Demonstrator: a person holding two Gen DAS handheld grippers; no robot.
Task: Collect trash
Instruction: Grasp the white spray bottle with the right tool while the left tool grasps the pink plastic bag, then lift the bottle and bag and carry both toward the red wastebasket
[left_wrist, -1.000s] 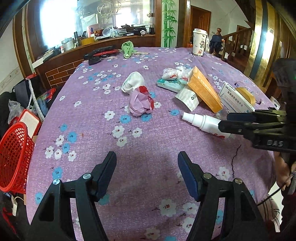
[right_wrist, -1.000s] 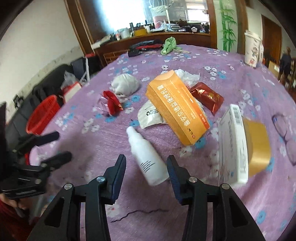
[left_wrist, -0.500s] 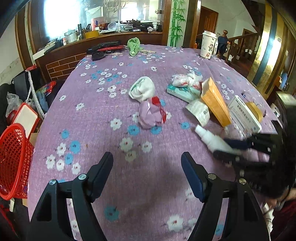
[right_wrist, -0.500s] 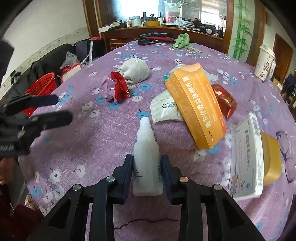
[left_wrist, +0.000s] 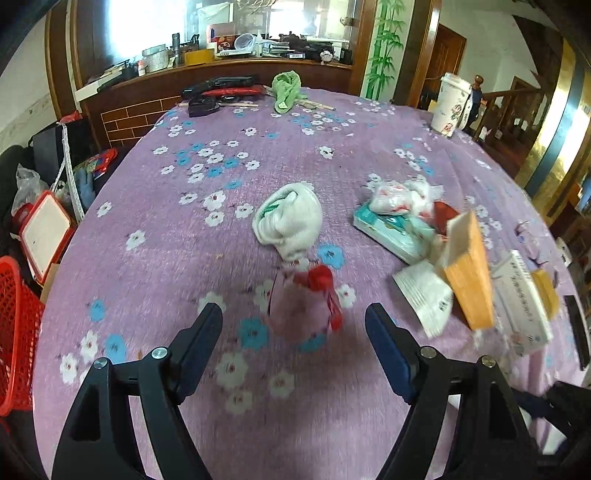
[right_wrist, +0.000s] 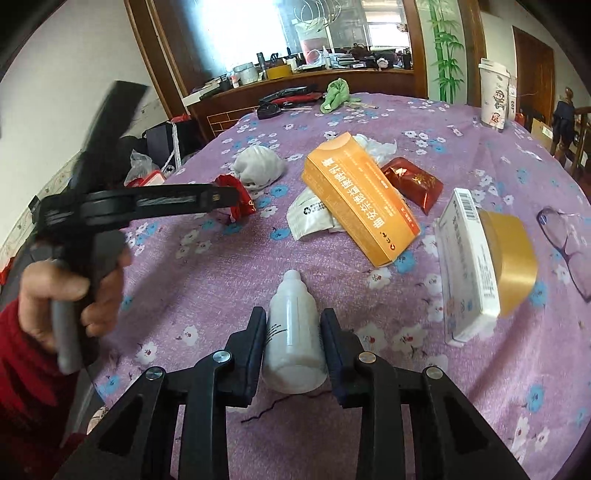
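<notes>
Claws split: right claw clamped the white bottle; left claw gaped, pink-red wrapper at twelve o'clock.

A white plastic bottle points its nozzle toward the table's middle near the near edge — beyond it a crumpled pink-and-red wrapper and a white wad lie mid-table.

Setting: a home dining room. Round table under purple floral cloth; behind it a wooden counter crowded with household clutter, a wooden door and stair railing to the counter's right.
</notes>
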